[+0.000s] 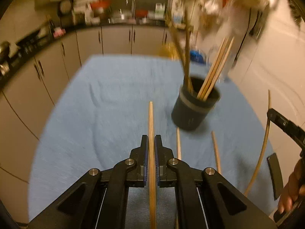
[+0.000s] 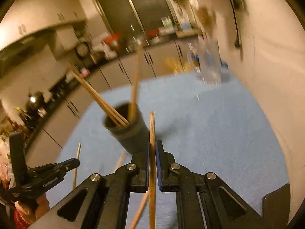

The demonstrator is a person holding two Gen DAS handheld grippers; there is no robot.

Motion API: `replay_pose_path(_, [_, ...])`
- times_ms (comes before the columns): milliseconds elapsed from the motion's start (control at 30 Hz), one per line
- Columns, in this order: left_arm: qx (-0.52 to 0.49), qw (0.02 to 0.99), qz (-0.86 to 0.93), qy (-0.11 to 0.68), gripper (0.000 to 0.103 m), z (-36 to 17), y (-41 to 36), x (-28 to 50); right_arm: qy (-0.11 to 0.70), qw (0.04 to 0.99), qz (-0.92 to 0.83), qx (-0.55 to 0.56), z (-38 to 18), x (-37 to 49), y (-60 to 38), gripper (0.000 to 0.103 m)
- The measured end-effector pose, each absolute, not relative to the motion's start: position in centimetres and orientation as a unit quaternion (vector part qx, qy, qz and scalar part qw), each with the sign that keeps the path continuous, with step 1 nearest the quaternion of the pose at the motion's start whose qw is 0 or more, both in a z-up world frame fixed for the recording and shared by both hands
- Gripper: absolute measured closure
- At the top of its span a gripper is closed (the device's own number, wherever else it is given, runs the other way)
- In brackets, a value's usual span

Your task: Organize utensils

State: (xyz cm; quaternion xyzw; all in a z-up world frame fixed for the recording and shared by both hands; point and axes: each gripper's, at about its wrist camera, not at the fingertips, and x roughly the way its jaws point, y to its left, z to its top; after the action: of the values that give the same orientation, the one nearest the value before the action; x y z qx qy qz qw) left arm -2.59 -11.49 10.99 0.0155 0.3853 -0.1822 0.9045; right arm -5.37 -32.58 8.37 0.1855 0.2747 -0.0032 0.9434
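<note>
Each gripper pinches one chopstick: the left gripper has its jaws pressed on a chopstick pointing to 12 o'clock, and the right gripper likewise grips its own chopstick. The dark cup at 1 o'clock of the left gripper holds about six sticks, blurred. Two loose chopsticks lie on the blue cloth at the cup's 6 o'clock; both grippers tilt downward.

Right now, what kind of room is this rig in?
Most likely a home kitchen: base cabinets with bar handles run under a dark counter crowded with blurred jars and containers. The work surface is a table under a blue cloth.
</note>
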Motion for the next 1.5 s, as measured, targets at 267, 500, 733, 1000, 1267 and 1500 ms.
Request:
replay_pose_path(267, [0.006,0.927,-0.173,0.332,0.097,14.4,-9.6,-6.7,0.199,0.967,0.000,0.161,10.8,-10.0,-29.4,0.097])
replay_pose_path(500, [0.000,0.930,-0.178,0.322,0.097,15.8,-8.3,-9.0,0.186,0.968,0.002,0.166,11.4,-12.4,-29.1,0.097])
replay_pose_path(733, [0.003,0.931,-0.184,0.315,0.097,16.5,-8.3,-10.4,0.169,0.971,0.000,0.168,12.0,-14.0,-28.8,0.097])
replay_pose_path(1000, [0.004,0.930,-0.189,0.316,0.097,16.5,-8.6,-10.2,0.169,0.970,0.000,0.176,11.7,-13.4,-29.1,0.097])
replay_pose_path(1267, [0.017,0.930,-0.186,0.318,0.097,15.9,-9.6,-9.7,0.172,0.969,0.004,0.178,11.4,-12.4,-28.9,0.097])
replay_pose_path(1500, [0.020,0.929,-0.181,0.321,0.097,15.9,-9.7,-9.4,0.174,0.968,0.013,0.183,11.5,-11.4,-29.0,0.097])
